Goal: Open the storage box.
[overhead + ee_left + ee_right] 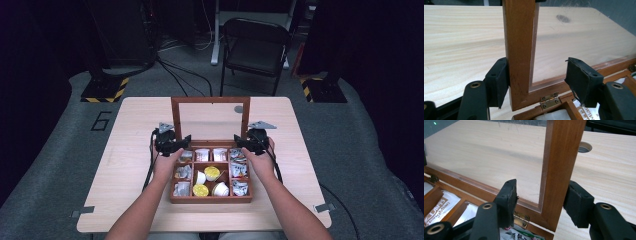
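A brown wooden box (210, 199) with several compartments sits mid-table. It holds sachets (239, 170), white cups and yellow-lidded cups (212, 173). Its glass-paned lid (175, 120) stands upright on brass hinges (550, 100). My left gripper (172, 144) is open, its jaws astride the lid's left side rail (519, 50). The outer pad (497, 82) rests against the wood and the inner pad (581, 80) stands apart in front of the glass. My right gripper (251, 141) is open astride the right side rail (561, 170). Its outer pad (577, 205) is close to the wood and its inner pad (507, 200) is apart.
The light wooden table (135, 150) has a round cable hole (238, 109) behind the lid. A black folding chair (255, 47) stands beyond the far edge. Stand bases with hazard tape (105, 90) sit on the grey floor at both far corners.
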Available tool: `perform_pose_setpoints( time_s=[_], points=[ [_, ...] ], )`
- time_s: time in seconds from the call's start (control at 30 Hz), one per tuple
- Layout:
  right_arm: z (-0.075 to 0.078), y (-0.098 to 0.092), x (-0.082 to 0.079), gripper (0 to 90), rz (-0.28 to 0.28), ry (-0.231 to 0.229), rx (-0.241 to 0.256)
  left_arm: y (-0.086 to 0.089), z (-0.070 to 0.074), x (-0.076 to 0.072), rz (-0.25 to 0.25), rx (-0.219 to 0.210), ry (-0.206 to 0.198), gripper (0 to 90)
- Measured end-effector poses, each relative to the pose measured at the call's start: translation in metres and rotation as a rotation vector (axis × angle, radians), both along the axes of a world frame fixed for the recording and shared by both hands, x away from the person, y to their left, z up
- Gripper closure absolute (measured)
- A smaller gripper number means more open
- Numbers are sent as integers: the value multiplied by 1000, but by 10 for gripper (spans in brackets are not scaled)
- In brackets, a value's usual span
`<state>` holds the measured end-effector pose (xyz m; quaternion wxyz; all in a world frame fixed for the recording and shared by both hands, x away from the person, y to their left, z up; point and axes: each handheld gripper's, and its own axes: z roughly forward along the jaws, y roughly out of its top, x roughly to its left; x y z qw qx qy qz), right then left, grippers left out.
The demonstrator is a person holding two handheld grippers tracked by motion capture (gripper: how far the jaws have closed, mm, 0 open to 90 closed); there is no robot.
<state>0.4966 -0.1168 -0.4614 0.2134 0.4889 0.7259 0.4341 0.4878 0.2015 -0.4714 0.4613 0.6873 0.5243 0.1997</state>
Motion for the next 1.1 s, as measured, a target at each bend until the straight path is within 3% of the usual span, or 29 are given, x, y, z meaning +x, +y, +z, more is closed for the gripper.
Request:
perform_pose_setpoints(
  time_s=[0.3, 0.77, 1.1],
  points=[
    [-1, 1, 6, 468, -7, 13, -15, 0, -2, 6, 24, 4, 21, 405],
    [-5, 0, 15, 463, -16, 40, 12, 0, -4, 14, 28, -1, 47, 410],
    [-5, 2, 21, 440, -21, 67, 4, 3, -6, 17, 23, -27, 70, 409]
  ],
)
